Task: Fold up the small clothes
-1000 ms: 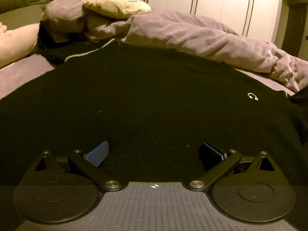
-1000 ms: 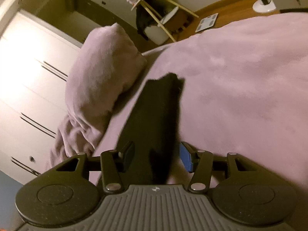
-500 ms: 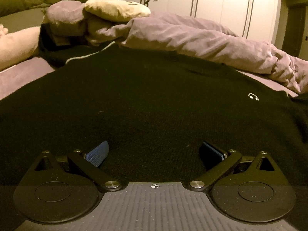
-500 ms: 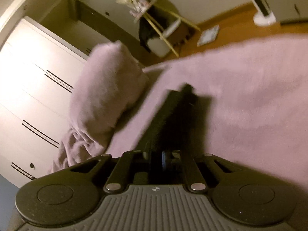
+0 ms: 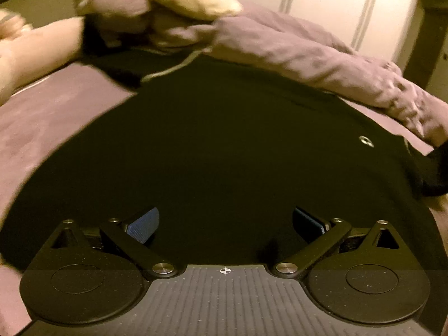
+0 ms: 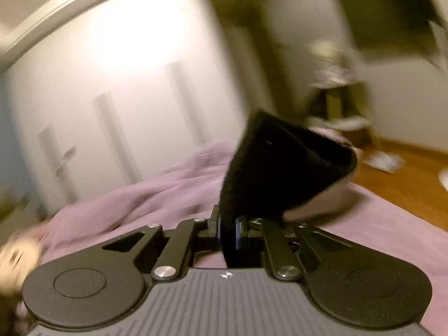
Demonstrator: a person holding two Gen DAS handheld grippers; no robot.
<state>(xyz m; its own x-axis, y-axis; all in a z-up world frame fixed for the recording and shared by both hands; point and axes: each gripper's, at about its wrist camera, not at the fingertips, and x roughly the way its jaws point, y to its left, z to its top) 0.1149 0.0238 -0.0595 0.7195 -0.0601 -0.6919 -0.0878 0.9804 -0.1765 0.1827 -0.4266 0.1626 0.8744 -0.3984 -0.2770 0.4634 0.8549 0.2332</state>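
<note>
Garment position: the black sweater (image 5: 218, 145) lay spread flat on the mauve bed cover (image 5: 42, 128), filling most of the left wrist view. A small white logo (image 5: 366, 140) showed on the knit toward the right. A thin pale cord (image 5: 173, 67) ran along the sweater's far edge.

Left gripper (image 5: 225, 222): the jaws stood wide apart, just above the sweater's near part, with nothing between them. The blue ribbed pad (image 5: 143, 224) of one finger and the dark pad (image 5: 308, 221) of the other both faced inward. Contact with the cloth could not be determined.

Right gripper (image 6: 228, 231): the jaws were closed to a narrow gap and clamped a fold of the sweater's black sleeve (image 6: 280, 168). The sleeve stood lifted above the bed cover (image 6: 392, 229), its open cuff end pointing up and to the right. This view was motion-blurred.

Surroundings: a crumpled mauve duvet (image 5: 308, 56) lay bunched behind the sweater, touching its far edge. A beige cushion (image 5: 193, 0) rested on the bedding at upper left. White wardrobe doors (image 6: 126, 84) stood behind the bed, and a wooden floor (image 6: 403, 173) showed to the right.
</note>
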